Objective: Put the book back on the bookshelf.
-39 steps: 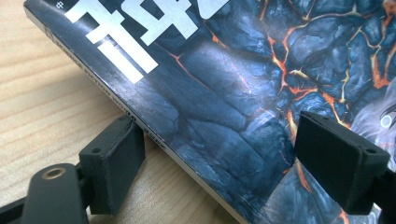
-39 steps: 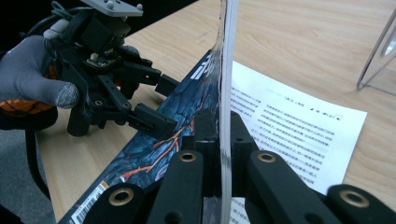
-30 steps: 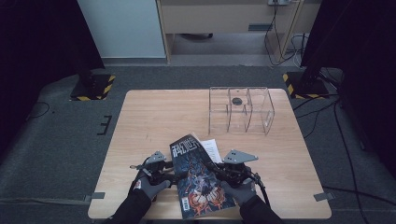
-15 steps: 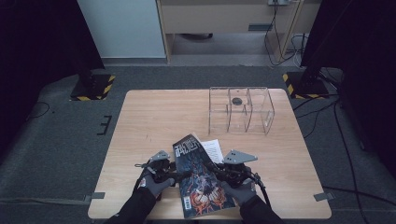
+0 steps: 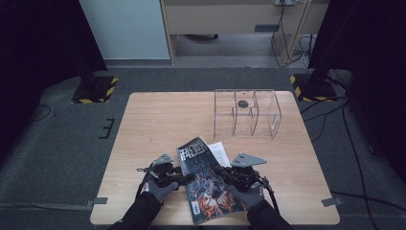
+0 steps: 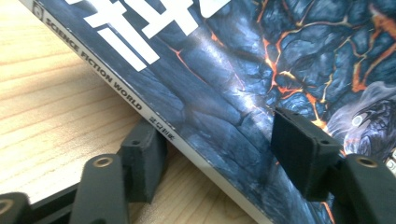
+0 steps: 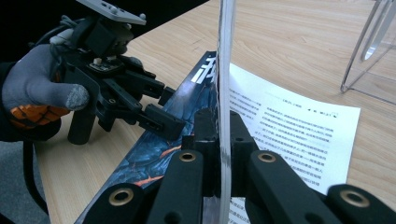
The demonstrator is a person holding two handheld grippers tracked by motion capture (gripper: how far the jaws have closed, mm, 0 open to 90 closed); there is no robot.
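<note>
A magazine with a dark lava-pattern cover lies near the table's front edge, its cover lifted. My right gripper is shut on that cover, which stands edge-on between its jaws; in the high view the right gripper is at the magazine's right side. My left gripper straddles the spine edge of the magazine, one jaw under it and one over the cover. Its jaws have just been closing, with a gap still showing at the pads. The same left gripper is at the magazine's left edge.
A white printed page lies bared under the lifted cover. A clear acrylic divided holder stands at the back right of the wooden table, with a small dark disc by it. Both gloved hands are at the front edge.
The left gripper's jaws have drawn closer together at the magazine's left edge. Both hands and the magazine stay where they were.
</note>
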